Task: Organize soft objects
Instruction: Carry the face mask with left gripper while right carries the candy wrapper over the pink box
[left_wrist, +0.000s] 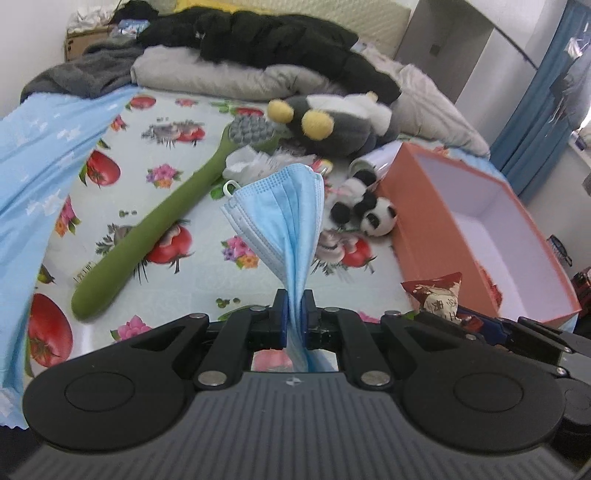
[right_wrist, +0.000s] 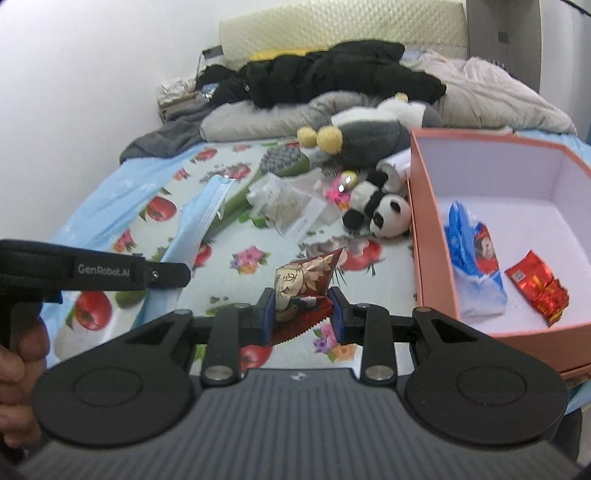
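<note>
Left wrist: left tongs (left_wrist: 293, 314) pinch the blue face mask (left_wrist: 284, 214), lifted above the bed (left_wrist: 192, 110).
Right wrist: right tongs (right_wrist: 301, 312) clamp a snack packet (right_wrist: 306, 280); pink box (right_wrist: 428, 229) holds two packets.
Left to do: panda plush (right_wrist: 384, 214), grey plush (right_wrist: 365, 136).

I can read "GenRobot.AI" in pale letters on the black strap (right_wrist: 99, 271) at my left hand. The snack packet (right_wrist: 304, 284) between my right fingers carries printed characters, too blurred to make out.

Bed (left_wrist: 207, 110): green brush (left_wrist: 155, 229), panda plush (left_wrist: 369, 210), orange box (left_wrist: 436, 229).
</note>
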